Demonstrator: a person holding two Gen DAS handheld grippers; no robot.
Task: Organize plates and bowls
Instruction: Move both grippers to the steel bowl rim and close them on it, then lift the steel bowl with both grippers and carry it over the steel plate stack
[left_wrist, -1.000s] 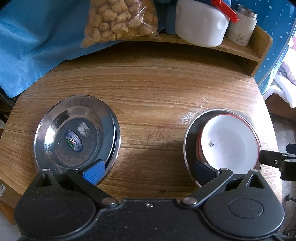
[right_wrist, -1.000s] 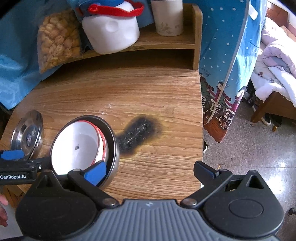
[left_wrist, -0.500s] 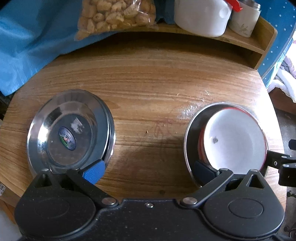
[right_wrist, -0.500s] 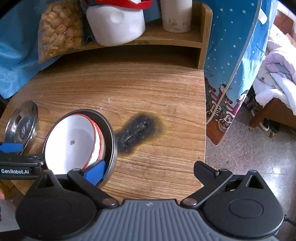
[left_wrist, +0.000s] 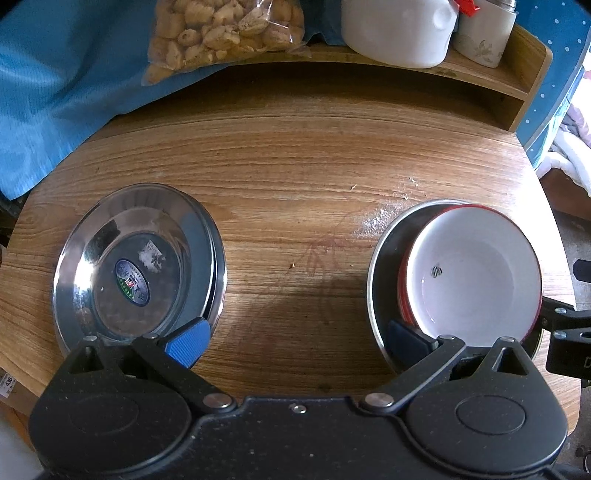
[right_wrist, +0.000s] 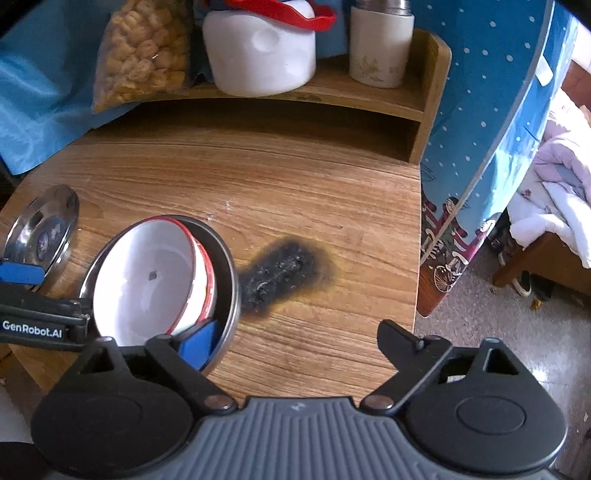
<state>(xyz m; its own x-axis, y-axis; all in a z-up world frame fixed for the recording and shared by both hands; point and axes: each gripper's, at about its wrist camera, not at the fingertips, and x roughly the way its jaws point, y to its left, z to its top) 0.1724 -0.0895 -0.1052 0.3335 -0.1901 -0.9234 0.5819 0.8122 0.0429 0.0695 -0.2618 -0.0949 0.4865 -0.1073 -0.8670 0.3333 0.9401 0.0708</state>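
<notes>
A stack of steel plates (left_wrist: 138, 260) lies at the table's left; it also shows in the right wrist view (right_wrist: 42, 227). A white bowl with a red rim (left_wrist: 476, 273) sits nested with other bowls inside a steel bowl (left_wrist: 380, 266) at the right; in the right wrist view the white bowl (right_wrist: 147, 277) sits in the steel bowl (right_wrist: 227, 266). My left gripper (left_wrist: 295, 338) is open and empty, one finger over each stack's near rim. My right gripper (right_wrist: 295, 339) is open and empty, its left finger at the steel bowl's near rim.
The wooden table (left_wrist: 295, 177) has a burnt black patch (right_wrist: 286, 271) right of the bowls. A shelf (right_wrist: 369, 92) at the back holds a snack bag (left_wrist: 221, 29), a white jug (right_wrist: 262, 48) and a cup (right_wrist: 380, 44). Blue cloth (left_wrist: 55, 92) hangs at the left. The table's right edge drops to the floor.
Both grippers have drawn slightly closer to the table and stacks. Plates and bowls have stayed where they were. Both grippers stay open.
</notes>
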